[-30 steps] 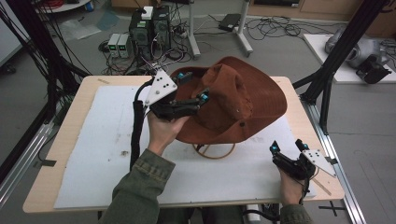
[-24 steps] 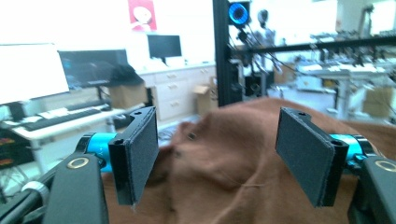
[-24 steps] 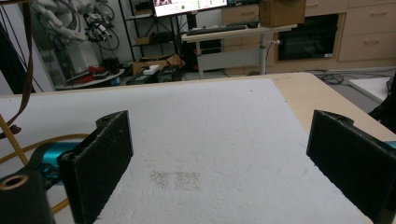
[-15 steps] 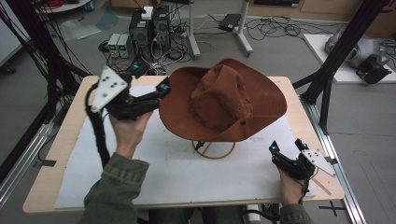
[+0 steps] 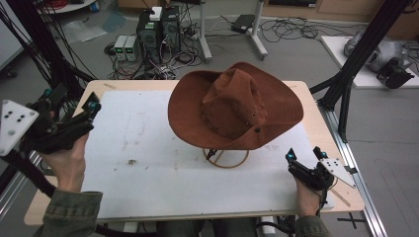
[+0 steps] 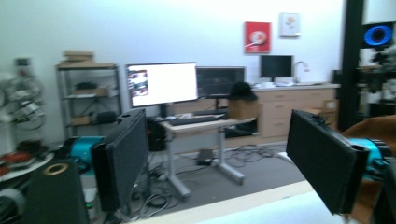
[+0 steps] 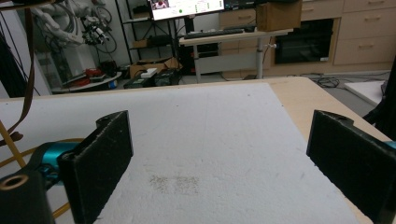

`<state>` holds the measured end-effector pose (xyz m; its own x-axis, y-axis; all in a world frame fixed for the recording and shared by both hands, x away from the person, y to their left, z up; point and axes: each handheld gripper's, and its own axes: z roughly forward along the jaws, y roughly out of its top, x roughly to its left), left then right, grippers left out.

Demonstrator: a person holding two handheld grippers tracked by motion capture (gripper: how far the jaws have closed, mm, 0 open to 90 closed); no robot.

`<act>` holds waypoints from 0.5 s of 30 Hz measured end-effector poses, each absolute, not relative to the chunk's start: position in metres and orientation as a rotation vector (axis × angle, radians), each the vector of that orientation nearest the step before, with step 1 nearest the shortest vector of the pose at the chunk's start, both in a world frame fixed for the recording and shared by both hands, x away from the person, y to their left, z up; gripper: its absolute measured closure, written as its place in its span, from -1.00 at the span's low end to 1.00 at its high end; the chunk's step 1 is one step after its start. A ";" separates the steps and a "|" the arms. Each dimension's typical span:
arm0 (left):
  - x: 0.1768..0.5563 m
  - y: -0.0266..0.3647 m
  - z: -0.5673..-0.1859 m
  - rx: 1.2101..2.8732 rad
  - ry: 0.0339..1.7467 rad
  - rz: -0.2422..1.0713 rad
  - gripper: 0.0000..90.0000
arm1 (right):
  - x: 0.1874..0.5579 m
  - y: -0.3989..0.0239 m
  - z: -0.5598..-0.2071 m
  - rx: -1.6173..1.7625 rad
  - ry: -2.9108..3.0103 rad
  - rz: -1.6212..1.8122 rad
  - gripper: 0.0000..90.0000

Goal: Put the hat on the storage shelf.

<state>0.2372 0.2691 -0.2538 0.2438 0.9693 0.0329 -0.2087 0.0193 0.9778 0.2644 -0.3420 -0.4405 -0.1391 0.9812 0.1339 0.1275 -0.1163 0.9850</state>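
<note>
**Two grippers stand clear of the hat**

Both grippers are empty, jaws spread wide. The brown hat [image 5: 234, 106] sits on a wire stand [image 5: 226, 158] at mid-table. The left gripper [image 5: 74, 116], whose jaws have just been opening, hovers at the table's [image 5: 316, 98] left edge, well apart from the hat. The right gripper [image 5: 302, 155] rests near the front right corner, below the brim.

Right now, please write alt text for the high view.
A brown wide-brimmed hat sits on a wire stand on a white-covered table. The left gripper is at its left edge, the right gripper at its near right, both open and empty.
</note>
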 end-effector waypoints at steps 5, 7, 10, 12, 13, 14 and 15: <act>0.229 0.285 -0.281 1.168 0.961 1.183 -0.55 | 0.264 -0.340 -0.440 1.314 1.349 1.352 -0.86; 0.226 0.288 -0.295 1.153 0.993 1.200 -0.55 | 0.264 -0.340 -0.440 1.315 1.344 1.352 -0.86; 0.224 0.293 -0.323 1.125 1.052 1.217 -0.55 | 0.264 -0.340 -0.440 1.318 1.344 1.349 -0.86; 0.223 0.295 -0.339 1.118 1.093 1.210 -0.55 | 0.264 -0.340 -0.440 1.322 1.342 1.351 -0.86; 0.224 0.296 -0.348 1.114 1.116 1.209 -0.55 | 0.264 -0.341 -0.440 1.323 1.342 1.348 -0.86; 0.224 0.296 -0.357 1.116 1.137 1.209 -0.55 | 0.264 -0.341 -0.440 1.323 1.342 1.348 -0.86; 0.224 0.297 -0.366 1.124 1.153 1.209 -0.55 | 0.263 -0.341 -0.440 1.325 1.340 1.349 -0.86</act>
<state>0.2239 0.2970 -0.3663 0.0167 0.9991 -0.0390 -0.0856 0.0403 0.9955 0.2633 -0.3406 -0.4402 -0.1306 0.9822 0.1347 0.1278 -0.1181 0.9847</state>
